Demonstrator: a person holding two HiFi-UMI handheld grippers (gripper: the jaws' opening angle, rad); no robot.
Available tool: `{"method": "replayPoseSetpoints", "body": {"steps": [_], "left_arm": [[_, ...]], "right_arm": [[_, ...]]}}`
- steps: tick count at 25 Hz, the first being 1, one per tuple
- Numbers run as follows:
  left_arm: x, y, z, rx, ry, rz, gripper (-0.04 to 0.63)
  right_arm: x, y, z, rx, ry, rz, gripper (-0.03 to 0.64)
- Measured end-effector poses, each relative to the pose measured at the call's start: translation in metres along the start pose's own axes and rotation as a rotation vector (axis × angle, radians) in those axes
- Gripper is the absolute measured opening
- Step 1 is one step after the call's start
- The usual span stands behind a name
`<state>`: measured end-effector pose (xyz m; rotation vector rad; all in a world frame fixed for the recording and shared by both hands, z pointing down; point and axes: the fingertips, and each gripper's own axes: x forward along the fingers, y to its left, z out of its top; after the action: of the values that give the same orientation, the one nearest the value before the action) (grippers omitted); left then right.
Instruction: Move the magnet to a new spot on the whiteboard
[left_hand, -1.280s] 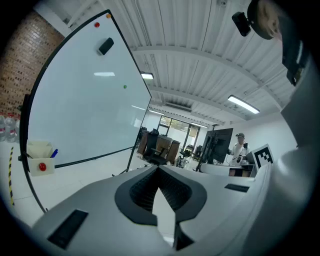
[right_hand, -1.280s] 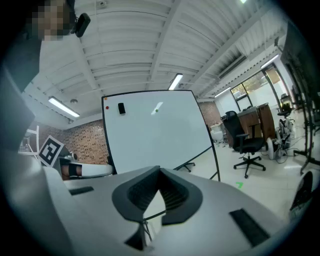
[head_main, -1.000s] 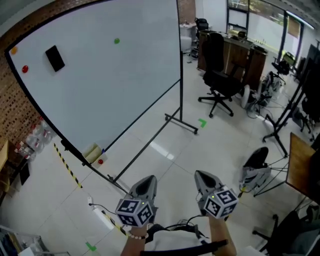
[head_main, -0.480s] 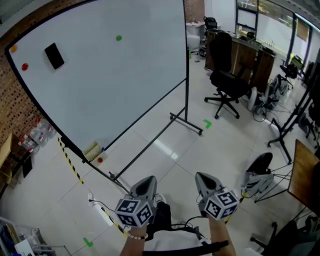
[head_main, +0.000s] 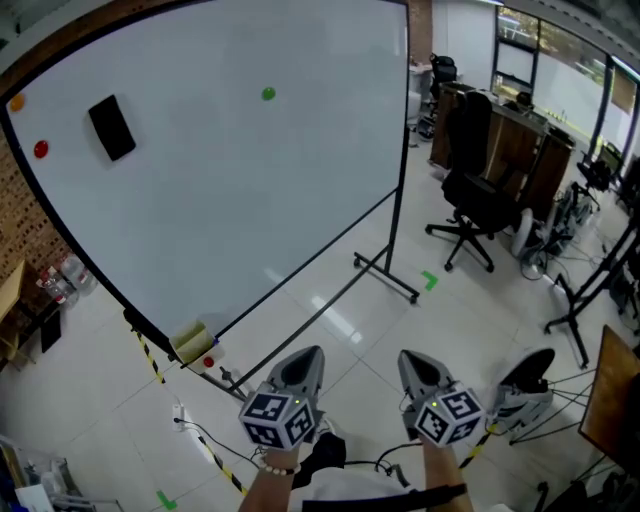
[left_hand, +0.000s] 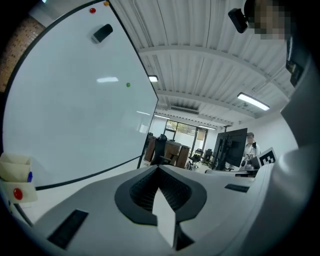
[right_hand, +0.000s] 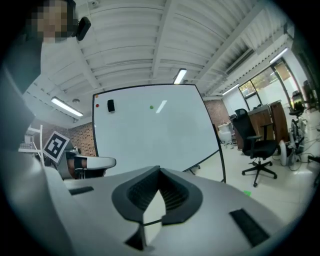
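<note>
My left gripper (head_main: 303, 358) and right gripper (head_main: 416, 362): jaws pressed together, empty. Green magnet (head_main: 268, 94) high on whiteboard (head_main: 250, 210), well ahead (left nearer).

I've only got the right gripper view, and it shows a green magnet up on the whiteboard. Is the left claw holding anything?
Observer: No. The left gripper view shows the left claw shut, with nothing in it.
Operator: Anything at the bottom edge of the whiteboard?
Observer: Head view: a yellow block with a small red round piece beside it.
Operator: And the floor there?
Observer: Black-and-yellow striped tape runs below that corner.
</note>
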<state>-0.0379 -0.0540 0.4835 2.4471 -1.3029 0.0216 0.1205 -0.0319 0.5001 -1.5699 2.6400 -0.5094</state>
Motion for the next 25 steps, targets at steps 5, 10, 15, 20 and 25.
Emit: {"method": "replayPoseSetpoints", "body": {"steps": [5,10,15,20,25], "left_arm": [[0.043,0.063,0.054,0.0,-0.033,0.012,-0.002],[0.077,0.113,0.097,0.014,-0.044,0.016,-0.002],[0.099,0.144,0.127,0.018,-0.075,0.018,-0.002],[0.112,0.162,0.143,0.011,-0.11,0.074,-0.002],[0.119,0.173,0.157,0.019,-0.139,0.141,-0.002]], "right_arm": [[0.089,-0.001,0.039,-0.027,-0.016,0.02,0.009],[0.163,0.002,0.082,-0.074,-0.06,0.044,0.011],[0.217,0.002,0.123,-0.112,-0.109,0.09,0.011],[0.263,-0.001,0.17,-0.179,-0.153,0.155,0.025],[0.31,0.0,0.226,-0.2,-0.215,0.246,0.026]]}}
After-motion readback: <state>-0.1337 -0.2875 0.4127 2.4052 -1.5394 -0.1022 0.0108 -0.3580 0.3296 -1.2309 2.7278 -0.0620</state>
